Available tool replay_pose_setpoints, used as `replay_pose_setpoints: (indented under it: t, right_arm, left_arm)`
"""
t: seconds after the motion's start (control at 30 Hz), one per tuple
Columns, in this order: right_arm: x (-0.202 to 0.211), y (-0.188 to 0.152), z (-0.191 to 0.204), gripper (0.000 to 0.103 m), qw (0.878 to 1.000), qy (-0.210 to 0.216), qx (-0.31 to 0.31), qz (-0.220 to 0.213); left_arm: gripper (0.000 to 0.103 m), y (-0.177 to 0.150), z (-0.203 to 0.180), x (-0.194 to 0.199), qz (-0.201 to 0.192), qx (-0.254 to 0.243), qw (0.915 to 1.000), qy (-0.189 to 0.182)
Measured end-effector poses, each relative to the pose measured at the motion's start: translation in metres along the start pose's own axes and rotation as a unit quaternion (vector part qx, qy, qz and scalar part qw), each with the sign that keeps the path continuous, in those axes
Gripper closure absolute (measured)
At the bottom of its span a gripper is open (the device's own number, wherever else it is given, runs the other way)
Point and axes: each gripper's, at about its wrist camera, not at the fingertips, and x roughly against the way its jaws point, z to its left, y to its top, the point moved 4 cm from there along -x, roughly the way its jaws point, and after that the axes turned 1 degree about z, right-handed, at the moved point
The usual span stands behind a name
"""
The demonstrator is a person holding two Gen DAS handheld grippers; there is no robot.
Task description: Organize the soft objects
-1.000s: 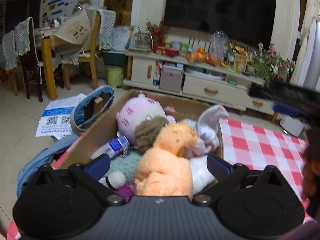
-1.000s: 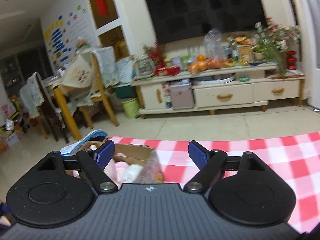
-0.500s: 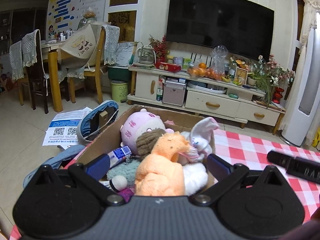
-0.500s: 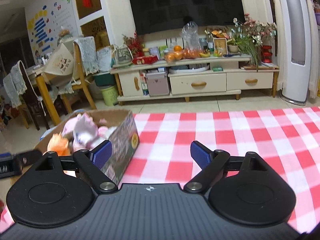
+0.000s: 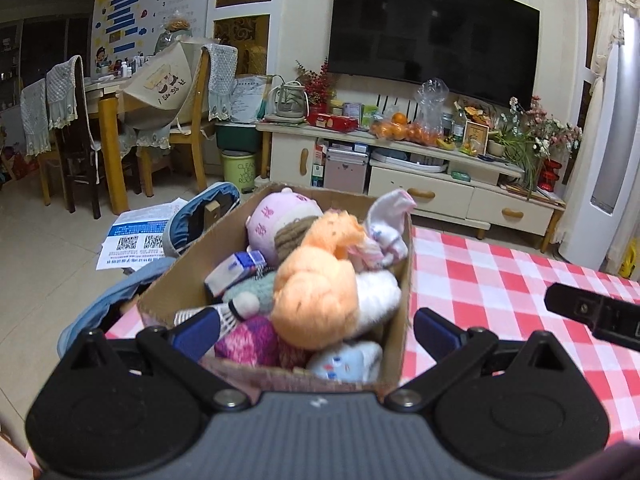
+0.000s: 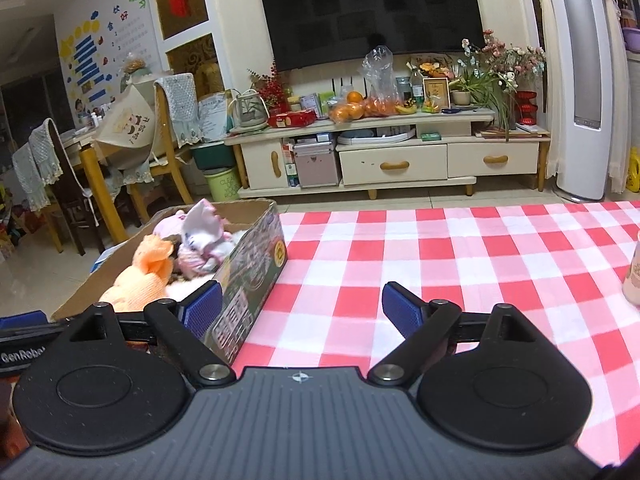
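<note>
Left wrist view: the left hand-held gripper (image 5: pixel 316 332) hangs with its jaws spread wide and nothing between them, over the near rim of a cardboard box (image 5: pixel 402 280). The box stands at the left edge of the checkered tabletop (image 5: pixel 500 280) and is heaped with soft things: an orange plush (image 5: pixel 320 292) on top, a pink doll (image 5: pixel 280 220) at the far end, a white-and-pink plush (image 5: pixel 388 224) rising above the right wall, a magenta knit piece (image 5: pixel 248 340) and a pale blue plush (image 5: pixel 348 360) at the near rim. Bare cloth runs to the right of the box.

Right wrist view: the right hand-held gripper (image 6: pixel 302 310) is also wide open and empty. Its left finger is just beside the box's printed side wall (image 6: pixel 248 280); its right finger is over open checkered cloth. A pale pink object (image 6: pixel 634 276), cut off by the frame, stands at the right edge, well apart from the box.
</note>
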Motion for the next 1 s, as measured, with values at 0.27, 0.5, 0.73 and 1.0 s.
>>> replay_pose_setpoints:
  t: [0.27, 0.5, 0.73, 1.0]
  right_arm:
    - [0.023, -0.012, 0.012, 0.0, 1.0, -0.005, 0.011, -0.014]
    - [0.038, -0.026, 0.029, 0.0, 1.0, 0.004, 0.014, -0.011]
    - [0.048, -0.036, 0.048, 0.0, 0.999, 0.01, 0.029, -0.016]
    - [0.051, -0.046, 0.067, 0.0, 0.999, 0.012, 0.041, -0.017]
  left_arm:
    - [0.001, -0.014, 0.001, 0.024, 0.007, 0.004, 1.0, -0.004]
    - [0.001, -0.021, 0.009, 0.041, 0.004, 0.012, 0.9999, -0.006]
    - [0.001, -0.026, 0.018, 0.053, -0.004, 0.013, 0.9999, 0.0]
    - [0.001, -0.031, 0.032, 0.063, -0.014, 0.014, 0.9998, 0.006]
